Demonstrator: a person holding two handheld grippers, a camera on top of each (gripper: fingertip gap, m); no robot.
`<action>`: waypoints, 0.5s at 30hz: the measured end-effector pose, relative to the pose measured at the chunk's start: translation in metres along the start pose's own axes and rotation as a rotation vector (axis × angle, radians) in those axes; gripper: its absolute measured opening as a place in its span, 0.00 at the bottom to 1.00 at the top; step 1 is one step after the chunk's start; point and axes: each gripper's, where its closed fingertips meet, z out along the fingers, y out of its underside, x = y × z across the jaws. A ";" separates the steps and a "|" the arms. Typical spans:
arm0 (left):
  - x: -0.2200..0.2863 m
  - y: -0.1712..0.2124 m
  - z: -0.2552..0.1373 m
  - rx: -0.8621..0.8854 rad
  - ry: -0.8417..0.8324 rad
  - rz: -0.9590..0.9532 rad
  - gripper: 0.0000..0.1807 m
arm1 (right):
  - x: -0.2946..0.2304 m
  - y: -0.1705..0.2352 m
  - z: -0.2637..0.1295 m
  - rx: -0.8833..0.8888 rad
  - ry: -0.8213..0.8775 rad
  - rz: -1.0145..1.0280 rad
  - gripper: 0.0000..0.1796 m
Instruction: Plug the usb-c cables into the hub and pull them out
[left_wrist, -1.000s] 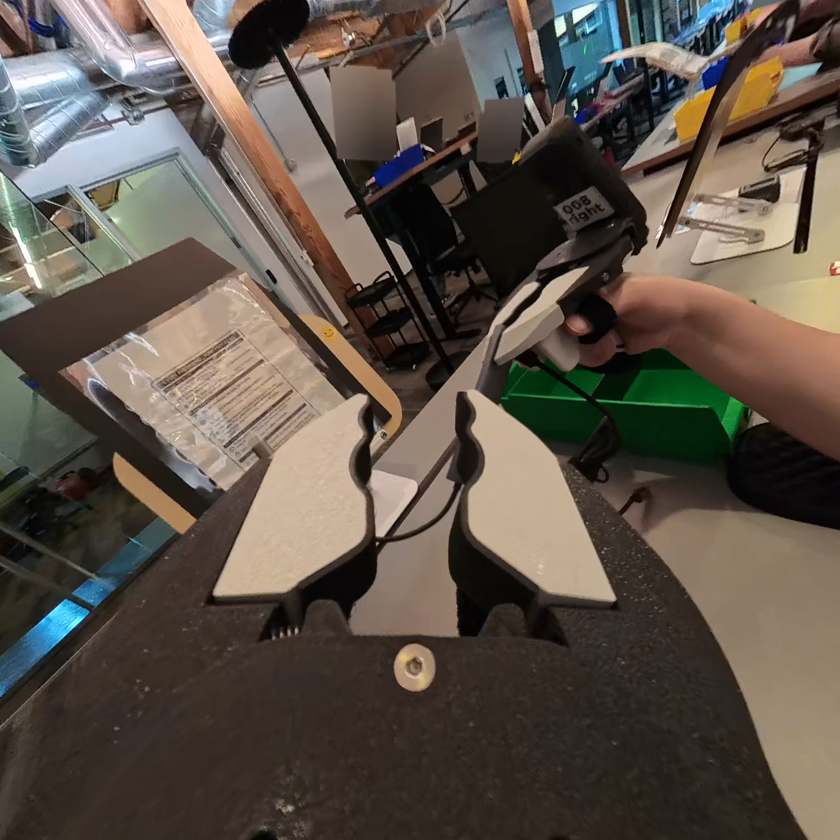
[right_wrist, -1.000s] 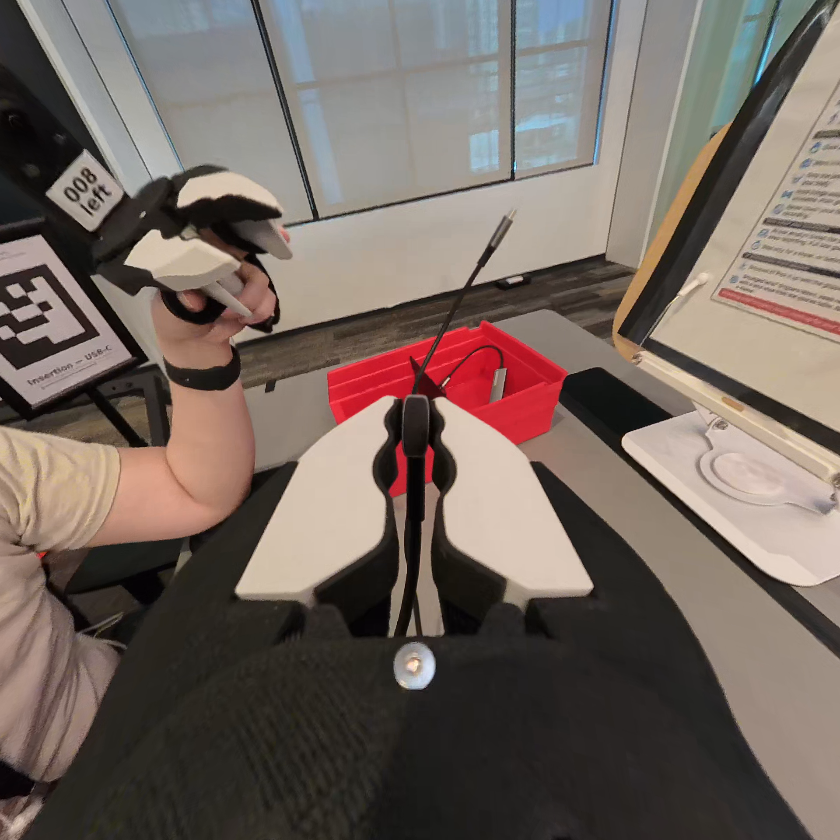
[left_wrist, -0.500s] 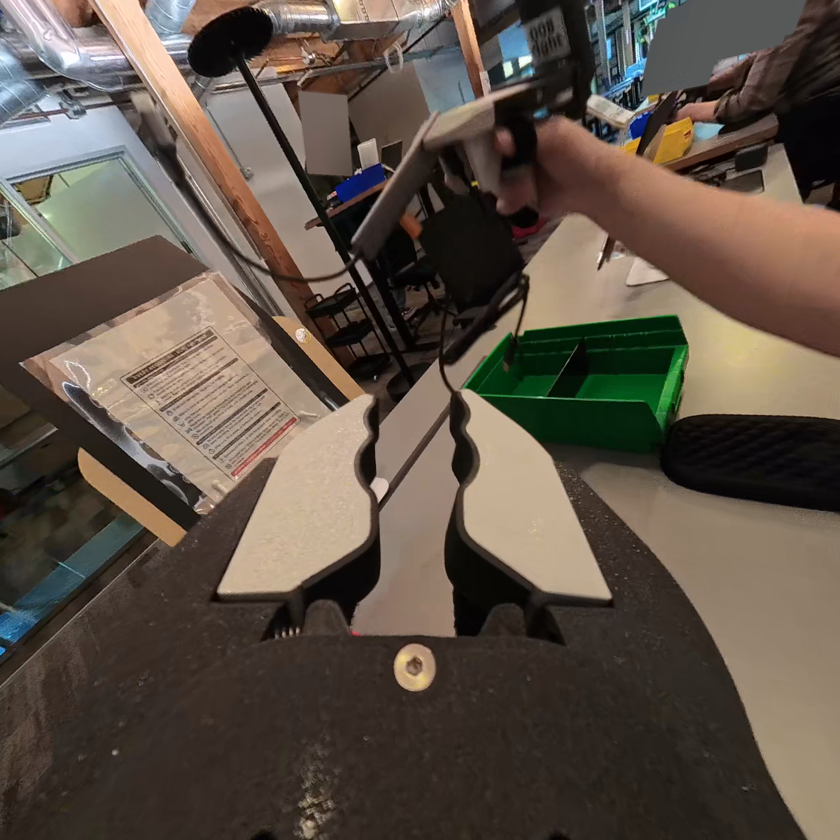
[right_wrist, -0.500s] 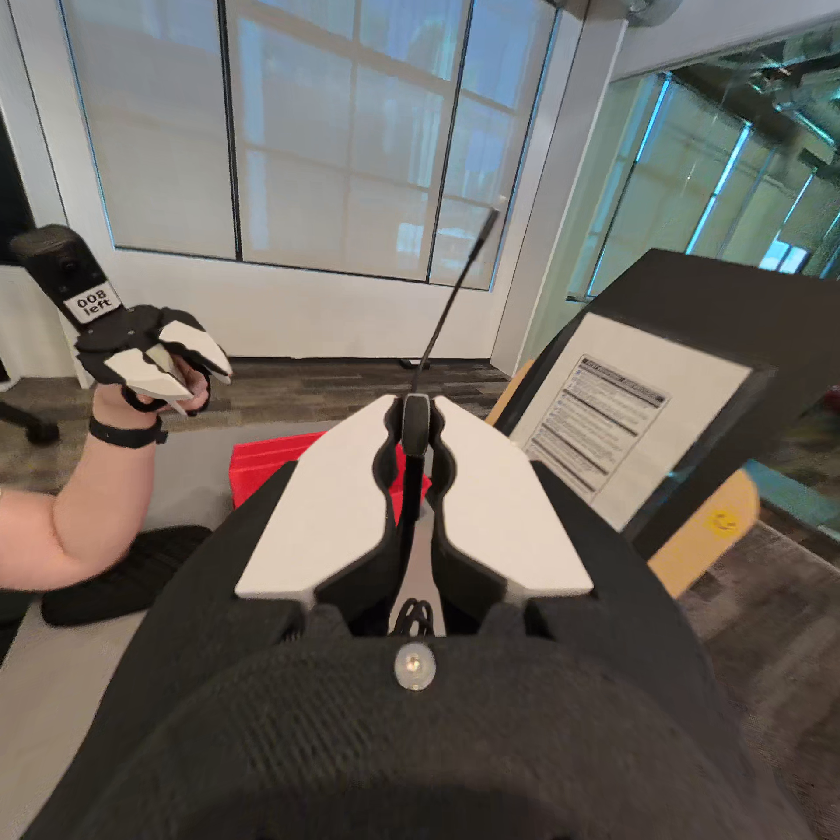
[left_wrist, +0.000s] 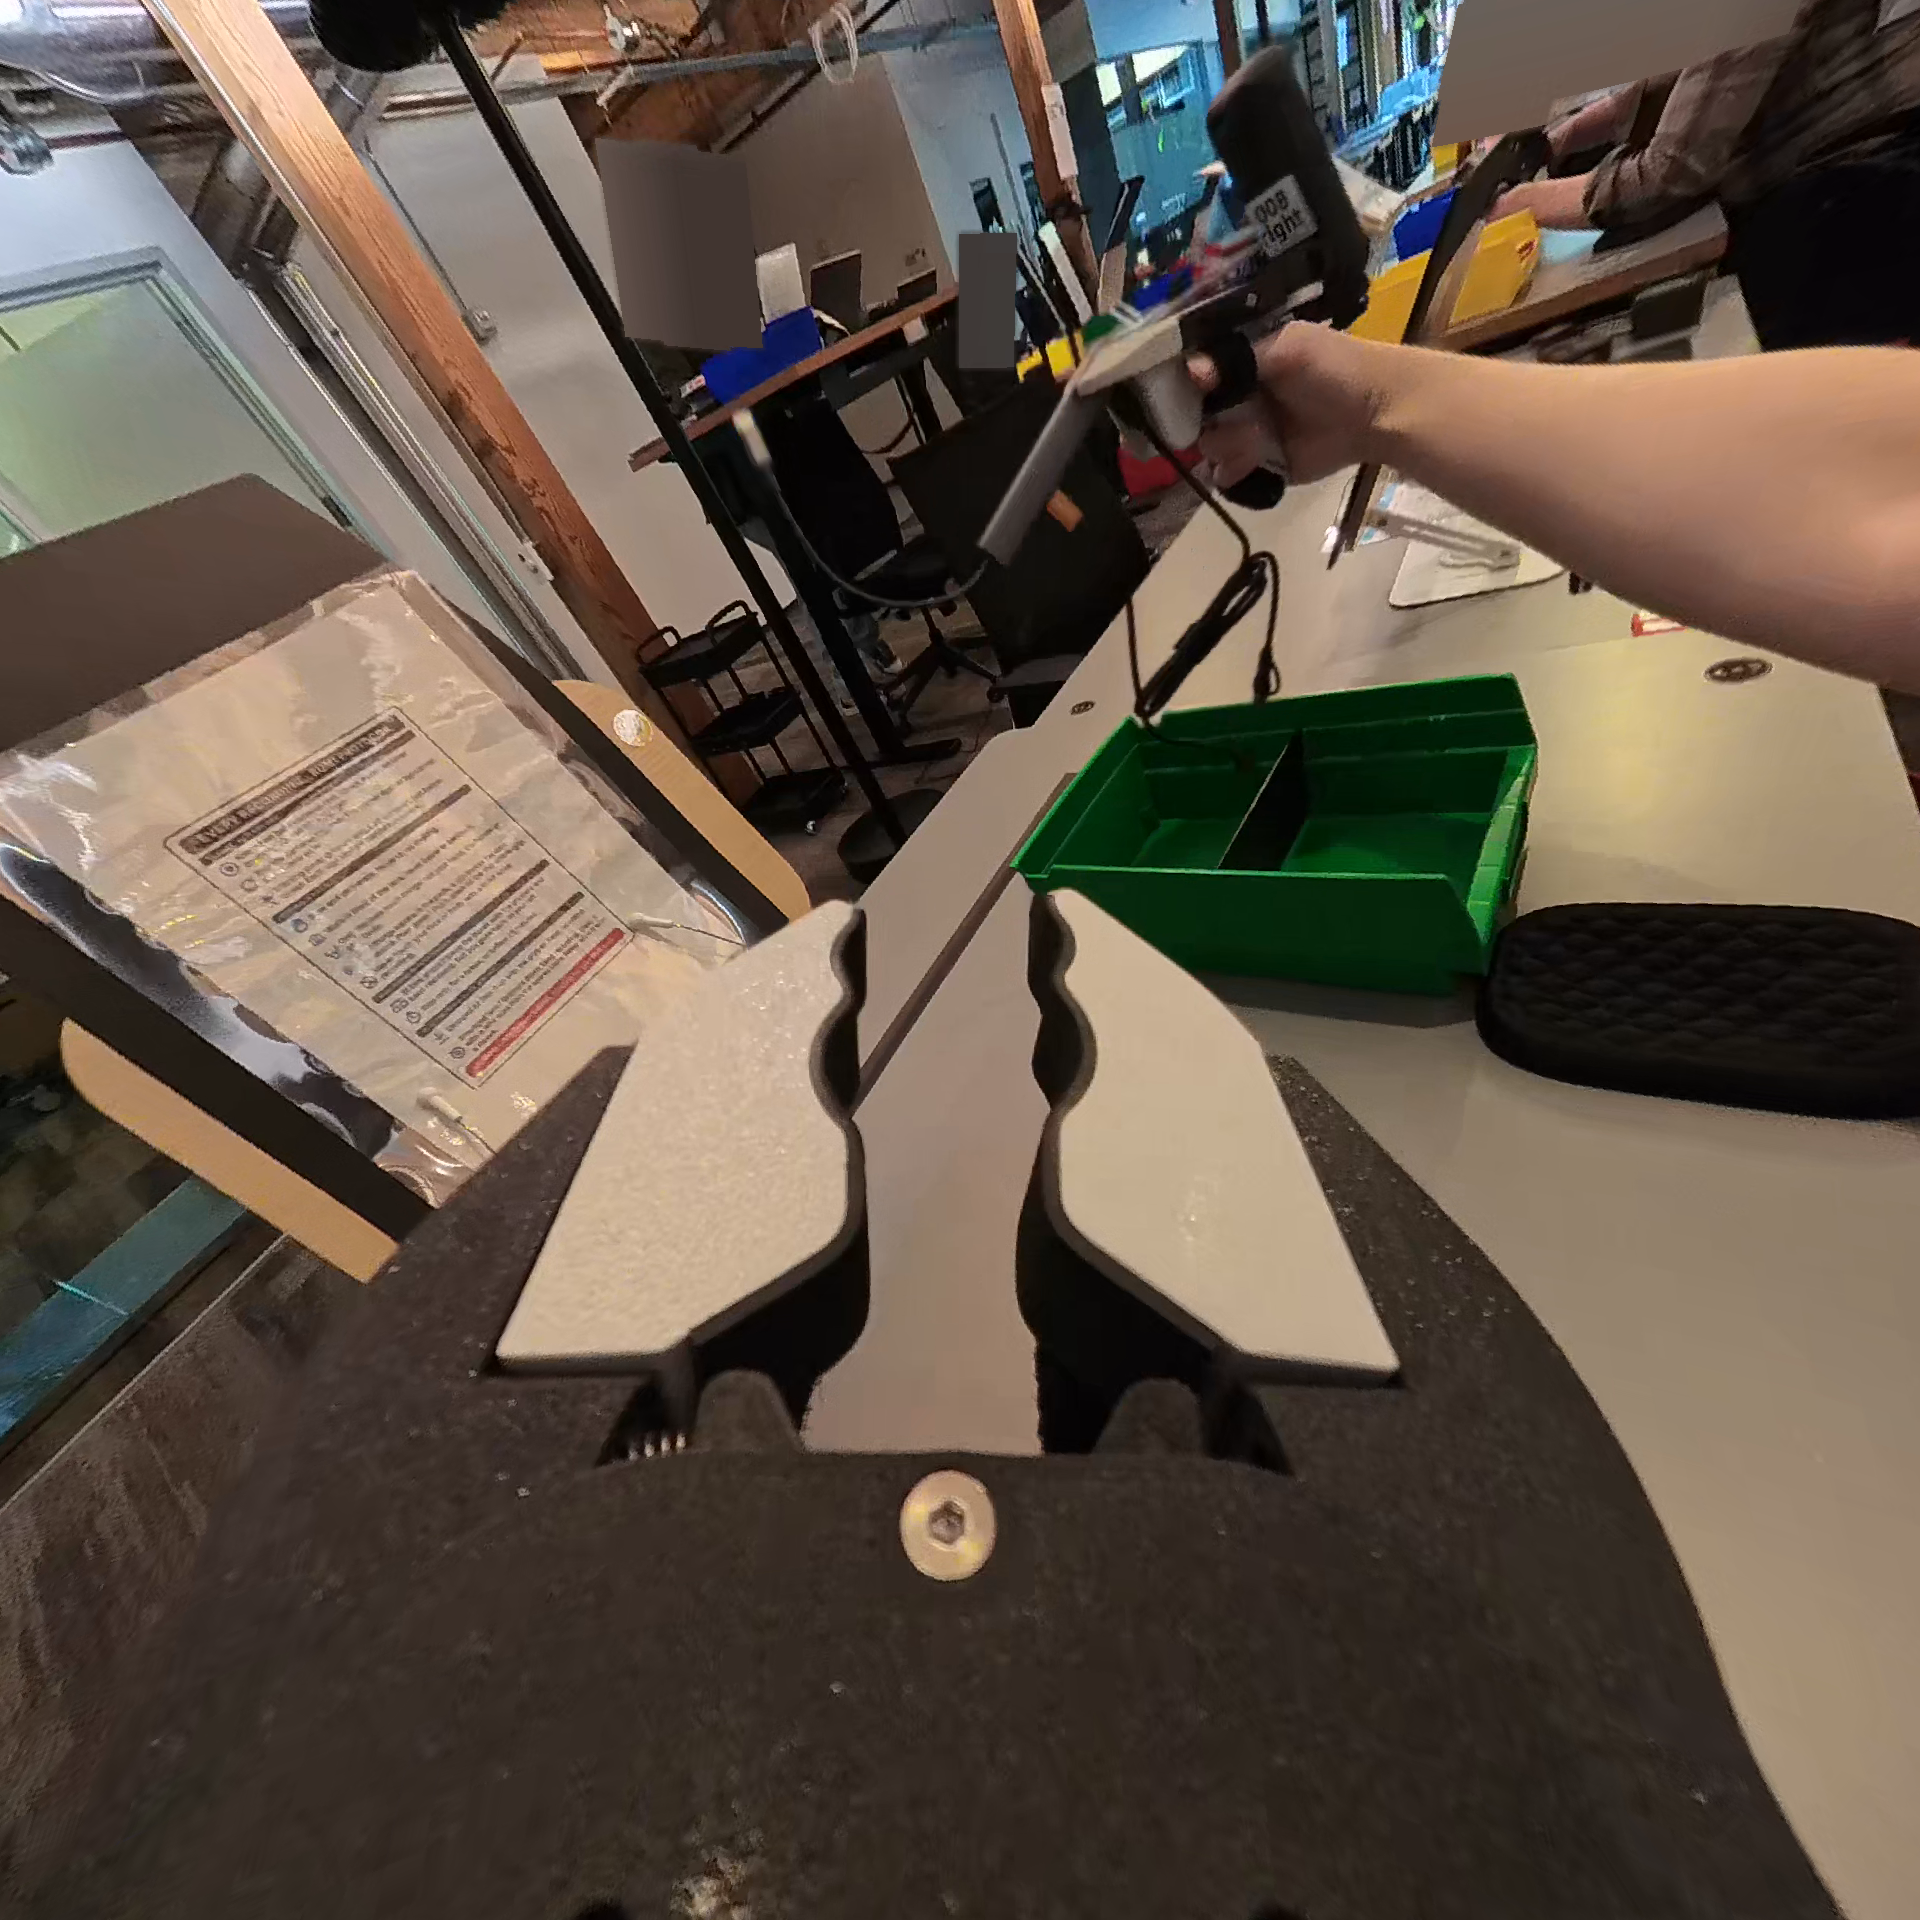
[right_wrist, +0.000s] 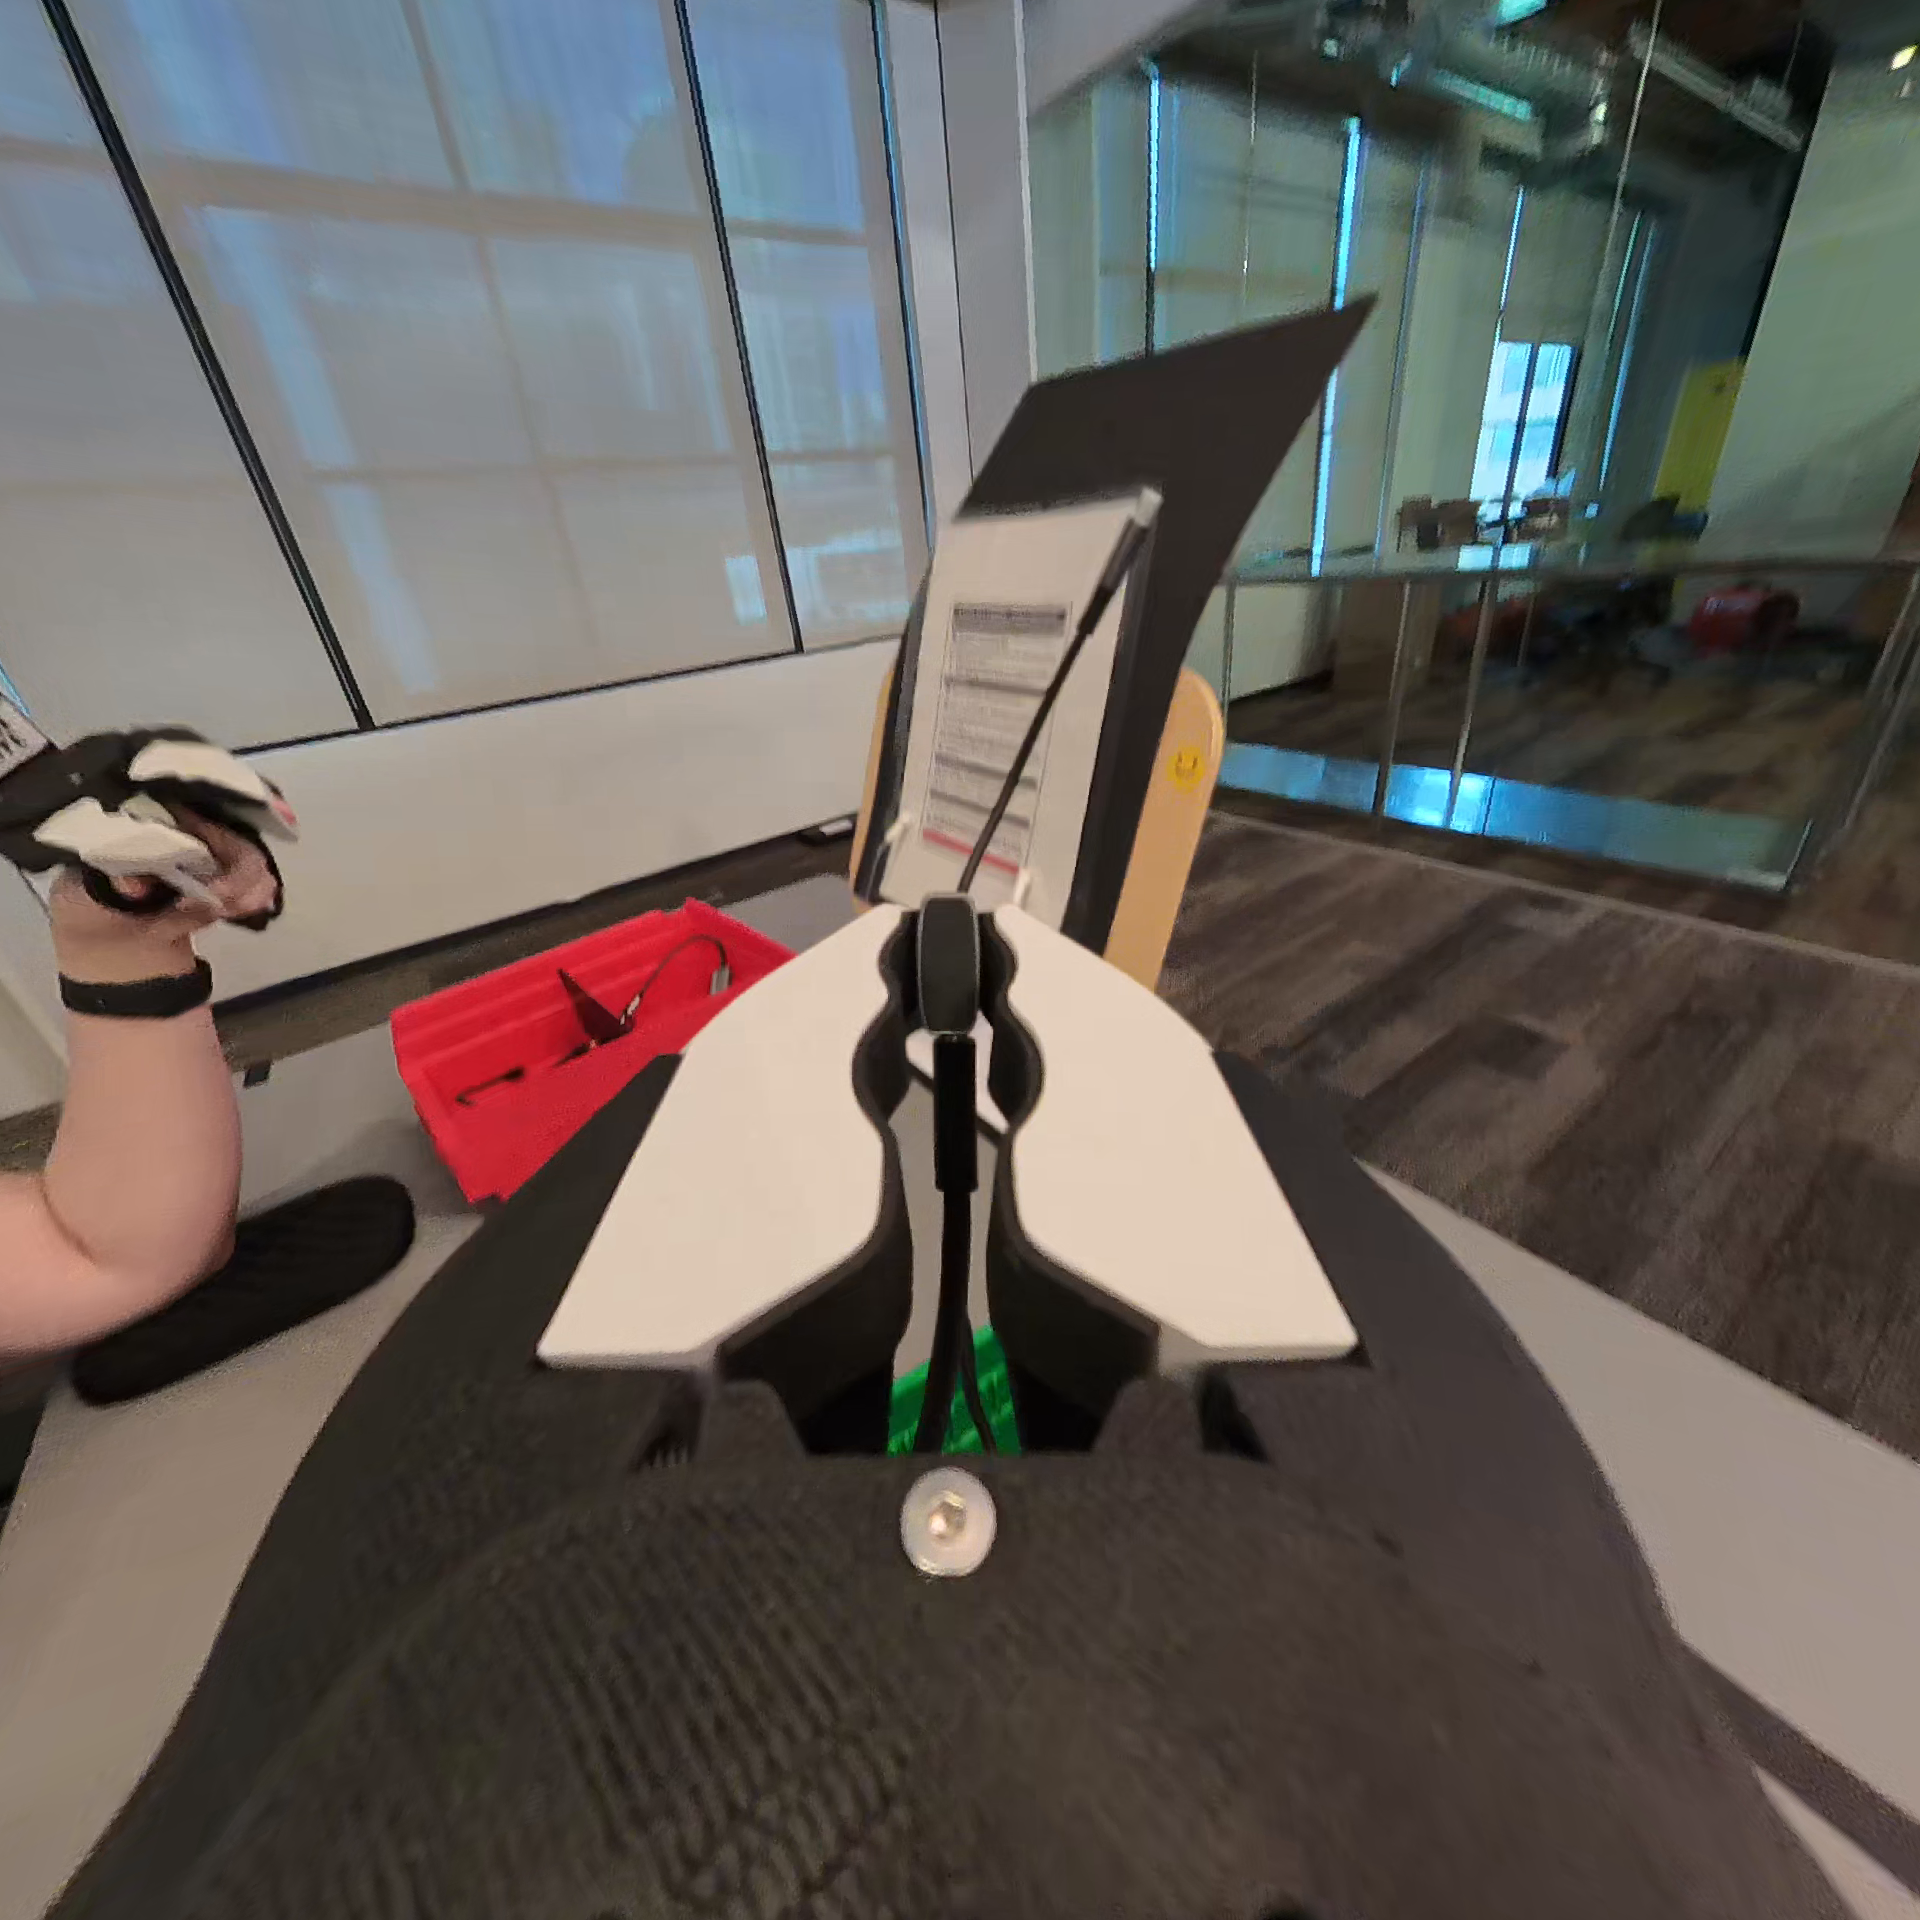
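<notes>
The right gripper (right_wrist: 948, 971) is closed on a black USB-C cable (right_wrist: 1029, 727), clamped near the fingertips. From the grip the cable's free end rises up and forward, ending in a small metallic plug (right_wrist: 1143, 509) held in the air in front of an upright instruction board (right_wrist: 997, 717). In the left wrist view, the rest of this cable (left_wrist: 1205, 623) is seen hanging in loops from the right gripper (left_wrist: 1023, 494) down into a green bin (left_wrist: 1288, 831) with a black divider.

The left gripper (left_wrist: 945, 1039) is held open and empty above the grey table (left_wrist: 1662, 1299), with only the table surface visible between its fingers. In the right wrist view it is raised at the far left (right_wrist: 156, 821), well apart from the cable.

A red bin (right_wrist: 540, 1049) stands on the table beyond the right gripper; a short grey-ended lead, probably the hub (right_wrist: 686, 966), lies inside it, though its ports cannot be made out.

The step in hand is judged to be the carrying of one cable out of the green bin, before any insertion. Next, the hub would need to be picked up or steadied by the free left gripper, and the plug brought in line with a port and pushed straight in. The trailing loops could snag on the bin wall.
</notes>
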 end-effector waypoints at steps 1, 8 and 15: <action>0.001 0.002 0.003 -0.011 0.003 0.002 0.16 | 0.001 0.012 -0.001 -0.019 -0.016 0.013 0.06; 0.013 0.015 0.024 -0.099 0.027 0.043 0.16 | -0.009 0.041 0.011 -0.001 -0.202 0.029 0.06; 0.019 0.026 0.040 -0.159 0.037 0.051 0.15 | -0.008 0.056 0.033 -0.016 -0.285 -0.078 0.06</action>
